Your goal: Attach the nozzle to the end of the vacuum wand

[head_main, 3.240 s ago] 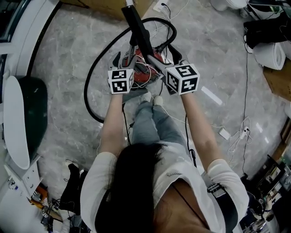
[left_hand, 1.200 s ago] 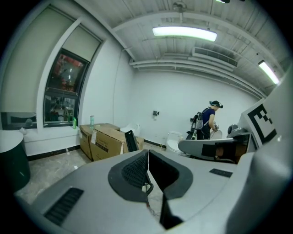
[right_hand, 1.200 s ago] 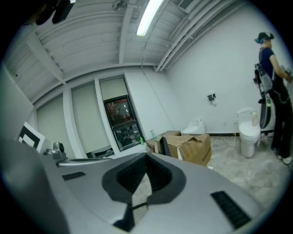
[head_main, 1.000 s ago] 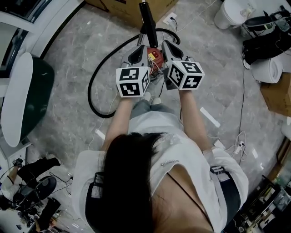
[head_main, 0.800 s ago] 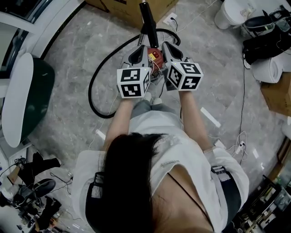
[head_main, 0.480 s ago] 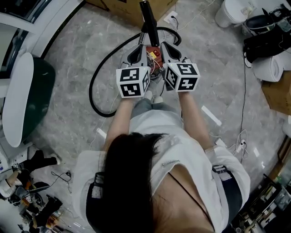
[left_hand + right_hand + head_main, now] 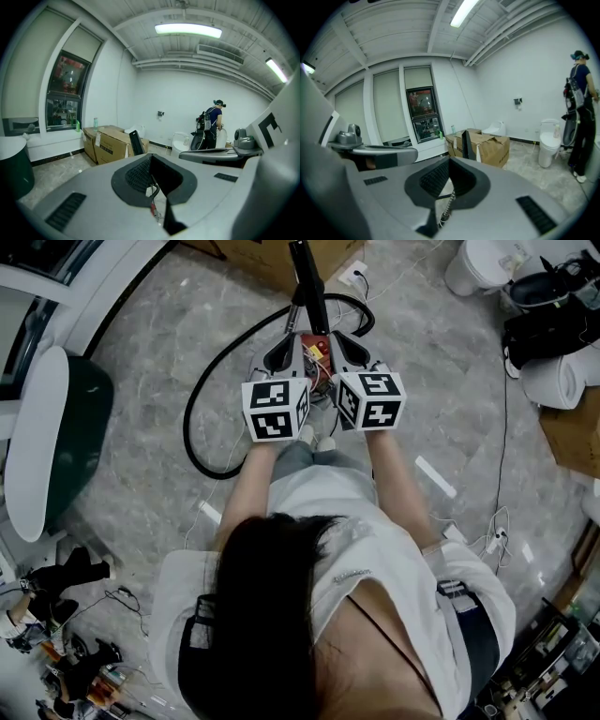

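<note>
In the head view my left gripper (image 7: pixel 284 345) and right gripper (image 7: pixel 343 339) are side by side at arm's length, both shut and holding nothing. Between and beyond their tips the black vacuum wand (image 7: pixel 307 282) rises from the red vacuum body (image 7: pixel 317 354). Its black hose (image 7: pixel 200 395) loops over the floor to the left. In the left gripper view the closed left gripper (image 7: pixel 151 161) points at the wand (image 7: pixel 136 142), which stands in front of cardboard boxes. The right gripper (image 7: pixel 450 168) is also closed, with the wand (image 7: pixel 465 143) ahead of it. I cannot make out a separate nozzle.
Cardboard boxes (image 7: pixel 267 257) stand behind the wand and a white toilet (image 7: pixel 478 263) at the far right. A dark green bin with a white lid (image 7: pixel 52 446) is at the left. Cables (image 7: pixel 497 521) trail on the floor at the right. Another person (image 7: pixel 213 123) stands far off.
About three seconds ago the wand slanted close by the right gripper; now it stands farther ahead between both. Over the last second the right gripper edged slightly toward the left one.
</note>
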The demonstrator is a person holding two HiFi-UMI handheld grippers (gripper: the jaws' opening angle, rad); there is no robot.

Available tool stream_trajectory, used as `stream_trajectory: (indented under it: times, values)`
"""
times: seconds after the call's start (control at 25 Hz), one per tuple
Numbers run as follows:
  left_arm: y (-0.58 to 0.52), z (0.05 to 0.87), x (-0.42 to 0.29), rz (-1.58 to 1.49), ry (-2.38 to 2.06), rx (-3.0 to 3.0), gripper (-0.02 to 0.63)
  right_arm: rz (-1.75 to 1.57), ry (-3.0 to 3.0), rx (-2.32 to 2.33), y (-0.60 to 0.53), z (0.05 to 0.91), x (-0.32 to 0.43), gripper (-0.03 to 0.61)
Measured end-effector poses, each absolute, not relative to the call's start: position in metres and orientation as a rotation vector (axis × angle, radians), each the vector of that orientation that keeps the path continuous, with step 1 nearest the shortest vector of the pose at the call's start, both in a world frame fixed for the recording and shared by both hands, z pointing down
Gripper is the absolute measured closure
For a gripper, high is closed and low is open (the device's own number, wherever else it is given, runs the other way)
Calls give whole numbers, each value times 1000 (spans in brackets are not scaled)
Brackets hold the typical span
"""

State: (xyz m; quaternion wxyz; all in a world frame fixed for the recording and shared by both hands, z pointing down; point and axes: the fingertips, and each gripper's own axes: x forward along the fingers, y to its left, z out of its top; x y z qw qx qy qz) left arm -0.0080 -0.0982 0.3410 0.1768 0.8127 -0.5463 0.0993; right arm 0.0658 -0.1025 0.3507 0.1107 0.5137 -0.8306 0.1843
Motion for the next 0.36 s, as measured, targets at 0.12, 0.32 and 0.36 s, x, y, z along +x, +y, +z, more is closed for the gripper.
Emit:
stream_trajectory:
  times: [0.12, 0.32, 0.36]
  values:
    - [-99, 342, -5, 294, -1548, 2306, 612, 545, -2434, 1506, -103, 353, 68, 565]
    - [-102, 346, -2, 310, -1549, 2306, 612, 547, -2426, 1504, -106, 356, 70, 565]
    - [-103, 346, -1, 311, -1550, 2305, 612, 546, -2424, 1504, -108, 357, 71, 565]
